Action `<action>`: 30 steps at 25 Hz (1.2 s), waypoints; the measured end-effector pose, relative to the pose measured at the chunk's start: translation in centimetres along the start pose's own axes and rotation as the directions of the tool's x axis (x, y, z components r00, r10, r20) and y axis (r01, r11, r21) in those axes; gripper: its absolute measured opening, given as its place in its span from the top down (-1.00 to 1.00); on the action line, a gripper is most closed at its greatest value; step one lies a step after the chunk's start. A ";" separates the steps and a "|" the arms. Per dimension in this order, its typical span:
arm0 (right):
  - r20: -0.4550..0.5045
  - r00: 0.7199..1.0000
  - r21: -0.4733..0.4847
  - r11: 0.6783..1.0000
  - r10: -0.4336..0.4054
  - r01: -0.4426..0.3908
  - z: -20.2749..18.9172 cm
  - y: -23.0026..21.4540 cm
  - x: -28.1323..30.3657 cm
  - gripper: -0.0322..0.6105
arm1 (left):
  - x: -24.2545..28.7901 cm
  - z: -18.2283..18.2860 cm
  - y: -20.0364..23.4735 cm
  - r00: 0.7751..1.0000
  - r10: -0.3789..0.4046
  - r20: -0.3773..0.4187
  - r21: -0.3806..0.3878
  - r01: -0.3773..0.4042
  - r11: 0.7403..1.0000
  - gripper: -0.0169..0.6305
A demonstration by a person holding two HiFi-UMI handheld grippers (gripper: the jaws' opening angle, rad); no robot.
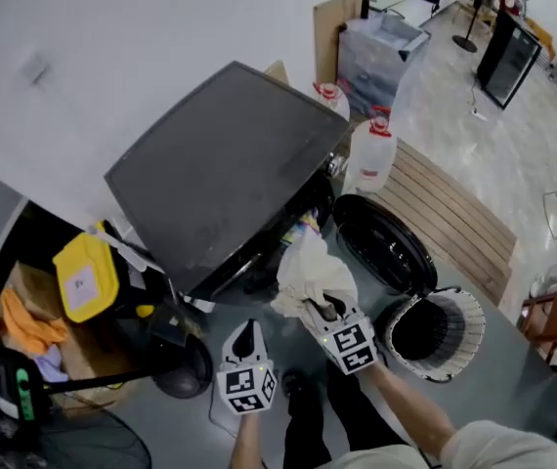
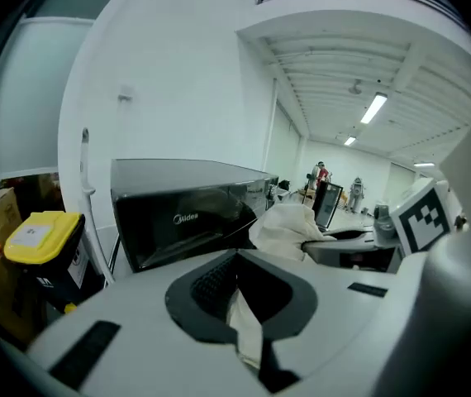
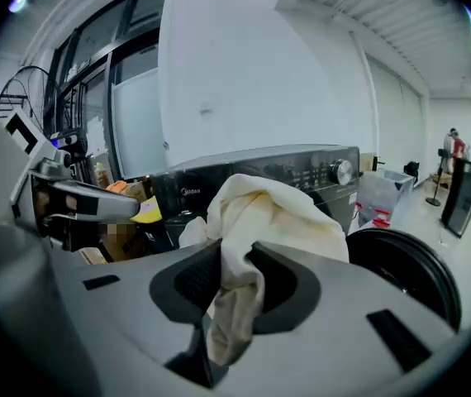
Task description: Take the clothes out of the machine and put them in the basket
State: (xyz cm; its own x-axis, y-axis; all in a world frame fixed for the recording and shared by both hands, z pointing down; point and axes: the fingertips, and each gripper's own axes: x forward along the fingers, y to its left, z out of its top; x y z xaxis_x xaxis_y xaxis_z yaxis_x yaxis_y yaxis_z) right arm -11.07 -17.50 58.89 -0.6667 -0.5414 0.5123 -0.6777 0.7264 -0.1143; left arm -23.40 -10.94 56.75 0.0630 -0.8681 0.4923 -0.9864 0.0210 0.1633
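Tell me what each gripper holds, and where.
Both pinch cream cloth: right gripper a bunched fold, left gripper a thin hanging strip.

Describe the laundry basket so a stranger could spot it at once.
Find the dark grey front-loading washing machine, whose round black door hangs open. Beside that door stands the round white slatted basket: open-topped, unlike the red-capped white jugs nearby.

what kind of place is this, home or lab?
Probably a lab or workshop hall, not a home: the washing machine and laundry basket stand on a wide open floor under ceiling strip lights.
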 end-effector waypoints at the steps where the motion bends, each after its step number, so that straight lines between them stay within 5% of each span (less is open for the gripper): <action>1: 0.002 1.000 0.008 1.000 -0.003 0.003 0.8 0.0 -1.5 0.59 | -0.7 1.0 -0.6 1.000 0.001 0.003 0.002 -0.001 1.000 0.89; 14: 0.126 0.992 -0.011 1.000 -0.019 0.021 12.6 0.6 -17.5 0.59 | -9.5 14.3 -7.0 0.996 -0.010 0.091 0.084 0.003 0.996 0.89; 18: 0.157 0.987 -0.003 0.999 -0.045 0.047 13.7 0.7 -20.4 0.58 | -10.6 15.1 -8.8 0.995 -0.041 0.094 0.091 0.032 0.995 0.89; 25: 0.200 0.965 0.042 0.986 -0.168 0.163 13.6 -1.2 -24.2 0.58 | -10.7 16.2 -13.8 0.978 -0.186 0.094 0.133 0.173 0.976 0.89; 30: 0.176 0.931 0.123 0.946 -0.320 0.301 11.6 -2.3 -28.3 0.58 | -11.2 17.1 -17.9 0.940 -0.330 0.079 0.196 0.310 0.930 0.89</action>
State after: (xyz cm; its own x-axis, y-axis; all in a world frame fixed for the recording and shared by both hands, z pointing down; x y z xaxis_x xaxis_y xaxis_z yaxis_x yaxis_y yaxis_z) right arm 5.75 -8.83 34.78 -0.4588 -0.8107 0.3637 -0.8798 0.4718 -0.0581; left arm -9.04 -10.06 33.63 0.3731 -0.8627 0.3413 -0.9278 -0.3471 0.1369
